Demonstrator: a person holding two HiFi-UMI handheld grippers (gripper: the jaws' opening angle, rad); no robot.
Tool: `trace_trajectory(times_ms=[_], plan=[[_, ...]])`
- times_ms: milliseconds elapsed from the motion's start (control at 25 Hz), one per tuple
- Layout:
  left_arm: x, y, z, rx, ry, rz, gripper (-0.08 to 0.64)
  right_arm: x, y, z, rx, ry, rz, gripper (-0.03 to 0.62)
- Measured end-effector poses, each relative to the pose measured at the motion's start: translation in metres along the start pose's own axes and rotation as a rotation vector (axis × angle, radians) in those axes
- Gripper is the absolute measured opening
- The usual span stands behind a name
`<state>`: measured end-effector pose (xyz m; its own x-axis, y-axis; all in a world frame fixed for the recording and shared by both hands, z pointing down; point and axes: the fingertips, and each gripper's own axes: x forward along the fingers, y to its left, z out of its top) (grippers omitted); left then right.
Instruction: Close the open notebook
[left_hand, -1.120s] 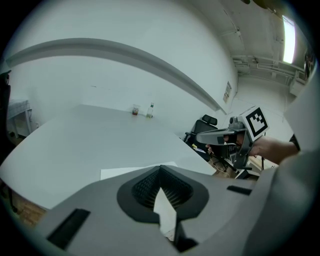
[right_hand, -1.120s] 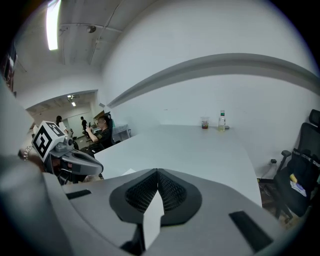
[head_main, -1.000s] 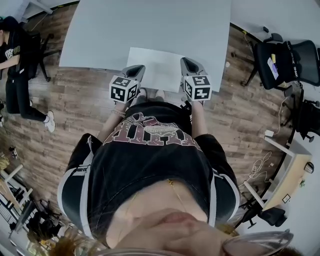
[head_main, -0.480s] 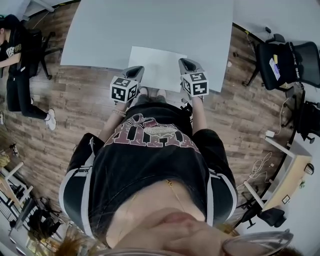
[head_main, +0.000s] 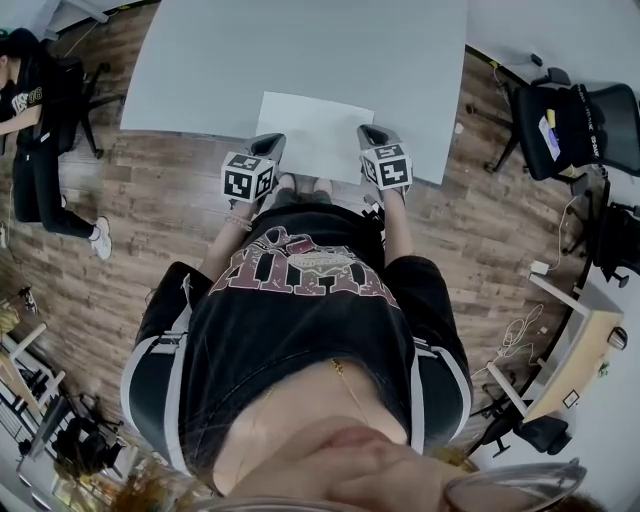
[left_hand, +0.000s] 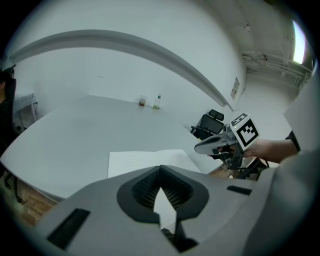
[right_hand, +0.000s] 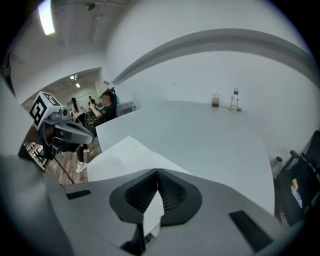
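Observation:
The open notebook (head_main: 315, 135) lies flat, white pages up, at the near edge of the grey table (head_main: 300, 50). My left gripper (head_main: 273, 141) hovers at its near left corner, and my right gripper (head_main: 369, 129) at its near right corner. Both are shut with nothing between the jaws. In the left gripper view the lined pages (left_hand: 145, 160) spread just beyond the closed tips (left_hand: 160, 169), and the right gripper (left_hand: 215, 145) shows at the right. In the right gripper view a page corner (right_hand: 125, 157) lies ahead of the closed tips (right_hand: 157, 171), with the left gripper (right_hand: 70, 132) at the left.
A small bottle (left_hand: 157, 102) and a cup (left_hand: 143, 101) stand at the table's far edge. Black office chairs (head_main: 575, 120) stand to the right of the table, a person (head_main: 30, 120) sits at the far left, and a light desk (head_main: 585, 340) is at the right over wooden floor.
The right gripper has sunk toward the notebook's near right corner. The left gripper has dropped slightly. Both stay shut and the notebook has not moved.

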<state>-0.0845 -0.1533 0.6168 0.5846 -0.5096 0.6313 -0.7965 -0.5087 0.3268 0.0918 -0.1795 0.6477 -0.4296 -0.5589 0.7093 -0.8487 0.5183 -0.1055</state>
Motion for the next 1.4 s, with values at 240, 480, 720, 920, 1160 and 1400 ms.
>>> trace_trajectory(times_ms=[240, 480, 720, 920, 1160, 1400], plan=[[0.007, 0.007, -0.014, -0.027, 0.034, 0.012, 0.048, 0.018, -0.009, -0.031, -0.017, 0.105, 0.001, 0.018], [0.011, 0.012, -0.025, -0.049, 0.051, 0.027, 0.048, 0.028, -0.014, -0.046, -0.028, 0.162, -0.001, 0.019], [0.015, 0.023, -0.038, -0.057, 0.082, 0.037, 0.048, 0.036, -0.011, -0.055, -0.041, 0.220, -0.010, 0.020], [0.012, 0.029, -0.042, -0.087, 0.078, 0.051, 0.048, 0.040, -0.009, -0.064, -0.044, 0.252, -0.010, 0.020], [0.004, 0.043, -0.048, -0.135, 0.054, 0.068, 0.048, 0.041, -0.006, -0.064, -0.029, 0.252, -0.023, 0.020], [0.001, 0.062, -0.050, -0.192, 0.014, 0.042, 0.048, 0.043, -0.009, -0.064, -0.061, 0.271, -0.025, 0.020]])
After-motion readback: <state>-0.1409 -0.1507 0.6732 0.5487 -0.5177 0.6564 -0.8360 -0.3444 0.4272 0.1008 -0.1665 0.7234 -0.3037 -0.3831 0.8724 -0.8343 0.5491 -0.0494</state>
